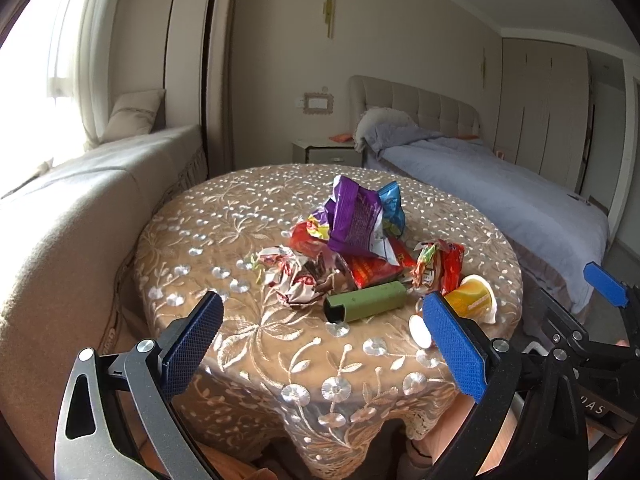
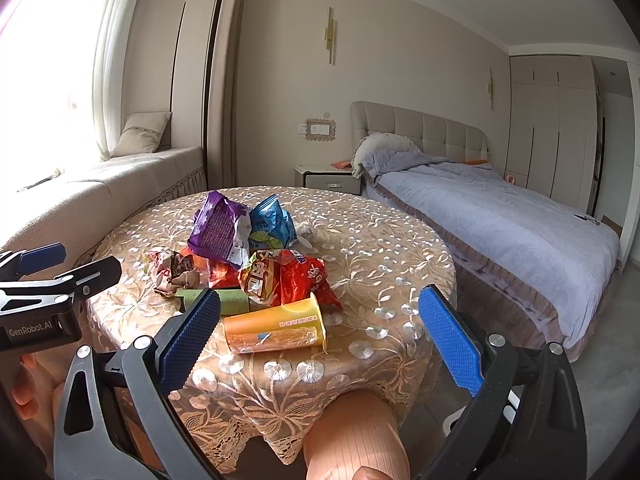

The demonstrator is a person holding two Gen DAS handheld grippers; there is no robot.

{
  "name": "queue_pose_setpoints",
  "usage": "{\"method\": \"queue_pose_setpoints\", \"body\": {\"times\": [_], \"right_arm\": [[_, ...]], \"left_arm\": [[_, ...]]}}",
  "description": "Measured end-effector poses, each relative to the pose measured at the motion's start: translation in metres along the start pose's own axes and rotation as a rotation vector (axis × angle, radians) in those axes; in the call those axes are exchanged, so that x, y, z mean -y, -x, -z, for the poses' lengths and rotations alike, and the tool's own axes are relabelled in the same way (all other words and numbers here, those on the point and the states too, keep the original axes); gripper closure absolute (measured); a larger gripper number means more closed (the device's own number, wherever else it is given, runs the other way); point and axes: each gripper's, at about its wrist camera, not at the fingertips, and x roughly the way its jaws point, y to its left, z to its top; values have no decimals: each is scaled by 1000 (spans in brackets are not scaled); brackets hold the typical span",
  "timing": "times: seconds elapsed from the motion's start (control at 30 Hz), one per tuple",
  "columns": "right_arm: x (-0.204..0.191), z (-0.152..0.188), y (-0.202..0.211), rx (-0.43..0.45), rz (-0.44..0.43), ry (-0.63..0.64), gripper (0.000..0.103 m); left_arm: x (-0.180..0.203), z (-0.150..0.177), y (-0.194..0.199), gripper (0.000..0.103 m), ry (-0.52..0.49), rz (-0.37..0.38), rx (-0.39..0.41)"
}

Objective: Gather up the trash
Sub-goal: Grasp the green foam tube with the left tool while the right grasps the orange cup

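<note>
A pile of trash lies on a round table with a lace cloth [image 1: 280, 344] [image 2: 380, 256]. It holds a purple snack bag [image 1: 354, 216] [image 2: 218, 228], a blue bag [image 1: 390, 208] [image 2: 272, 220], red wrappers [image 1: 440, 266] [image 2: 288, 276], a crumpled wrapper [image 1: 292, 276] [image 2: 172, 272], a green tube [image 1: 366, 300] [image 2: 232, 300] and an orange cup on its side [image 1: 472, 298] [image 2: 276, 326]. My left gripper [image 1: 324, 344] is open and empty, short of the green tube. My right gripper [image 2: 324, 340] is open and empty, just short of the orange cup.
A beige window bench [image 1: 80, 208] runs along the left. A bed with a grey-blue cover [image 2: 500, 220] stands on the right, a nightstand [image 2: 326, 178] beside it. The person's knee [image 2: 356, 432] shows under the table's near edge. The right gripper shows in the left wrist view [image 1: 600, 320].
</note>
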Motion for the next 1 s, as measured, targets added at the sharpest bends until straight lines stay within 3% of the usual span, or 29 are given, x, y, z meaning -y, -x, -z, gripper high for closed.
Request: {"method": "queue_pose_setpoints", "body": {"times": [0.13,0.37,0.53,0.67,0.8,0.9,1.0], "right_arm": [[-2,6,-15,-21,-53,47,4],[-2,13,-46,-53,-197,248,4],[6,18,-66,-82,-267,353,4],[2,16,-63,-55,-358,476,4],[-14,19,-73,-79,-427,634,5],[-21,22,-89,-99,-451,762,4],[-22,19,-108,-201,-580,829,4]], "left_arm": [[-3,0,-17,5,-27,1,-39],[1,0,-54,5,-105,57,-100],[13,-3,-83,5,-243,102,-116],[17,-11,-99,5,-283,194,-136],[27,-12,-118,5,-377,208,-166],[27,-12,-125,14,-441,251,-190],[29,-15,-130,27,-480,288,-221]]}}
